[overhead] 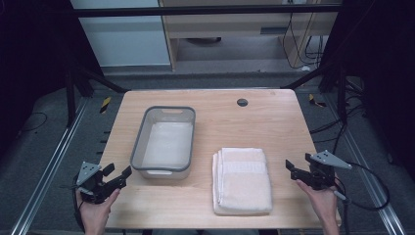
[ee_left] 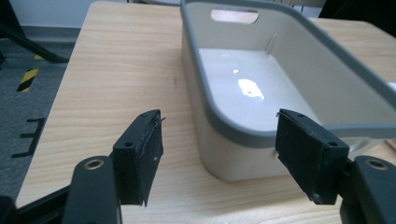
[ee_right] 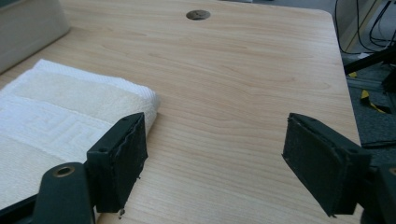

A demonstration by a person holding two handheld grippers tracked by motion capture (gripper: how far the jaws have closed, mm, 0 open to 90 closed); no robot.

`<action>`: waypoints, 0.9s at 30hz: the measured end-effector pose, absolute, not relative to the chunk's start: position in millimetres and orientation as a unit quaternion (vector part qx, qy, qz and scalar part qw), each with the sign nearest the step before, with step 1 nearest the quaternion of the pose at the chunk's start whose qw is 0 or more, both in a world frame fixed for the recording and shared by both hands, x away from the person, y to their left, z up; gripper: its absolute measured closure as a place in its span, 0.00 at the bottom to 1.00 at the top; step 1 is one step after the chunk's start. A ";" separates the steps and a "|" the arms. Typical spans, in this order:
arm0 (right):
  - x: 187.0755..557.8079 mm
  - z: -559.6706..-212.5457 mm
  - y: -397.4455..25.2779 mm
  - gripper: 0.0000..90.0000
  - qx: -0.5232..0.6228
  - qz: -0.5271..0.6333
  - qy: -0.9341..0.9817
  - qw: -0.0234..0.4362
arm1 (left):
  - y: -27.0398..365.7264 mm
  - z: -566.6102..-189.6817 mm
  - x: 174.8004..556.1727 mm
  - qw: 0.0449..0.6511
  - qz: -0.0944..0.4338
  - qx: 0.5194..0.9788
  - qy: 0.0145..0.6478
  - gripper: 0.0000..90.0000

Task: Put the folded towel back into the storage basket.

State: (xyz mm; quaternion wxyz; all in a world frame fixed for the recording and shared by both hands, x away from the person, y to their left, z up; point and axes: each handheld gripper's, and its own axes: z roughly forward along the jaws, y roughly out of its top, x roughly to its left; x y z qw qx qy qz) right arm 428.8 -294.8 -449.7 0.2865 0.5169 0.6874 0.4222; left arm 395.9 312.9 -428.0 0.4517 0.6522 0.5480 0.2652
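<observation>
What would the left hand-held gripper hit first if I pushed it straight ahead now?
Likely the near end wall of the grey-rimmed tub: the left hand-held gripper, jaws open, points at its near corner. Depth is hard to judge.

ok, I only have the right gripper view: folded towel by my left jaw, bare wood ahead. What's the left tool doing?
Observer: The left tool is open, hovering off the table's near left corner, holding nothing.
Operator: What's it aimed at?
Observer: A grey-rimmed bin, empty inside, just ahead of its jaws.
Operator: Where's the bin relative to my towel?
Observer: In the high view, the bin sits left of the towel and slightly farther back, not touching it.
</observation>
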 end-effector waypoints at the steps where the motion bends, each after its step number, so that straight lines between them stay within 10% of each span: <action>1: 428.8 -448.8 -294.6 0.25 0.517 0.425 0.686 0.285 | 310.4 -425.9 395.8 0.453 0.264 0.653 0.546 0.35; 27: 437.6 -428.9 -277.8 0.26 0.491 0.439 0.712 0.244 | 239.5 -401.1 395.8 0.470 0.230 0.707 0.476 0.38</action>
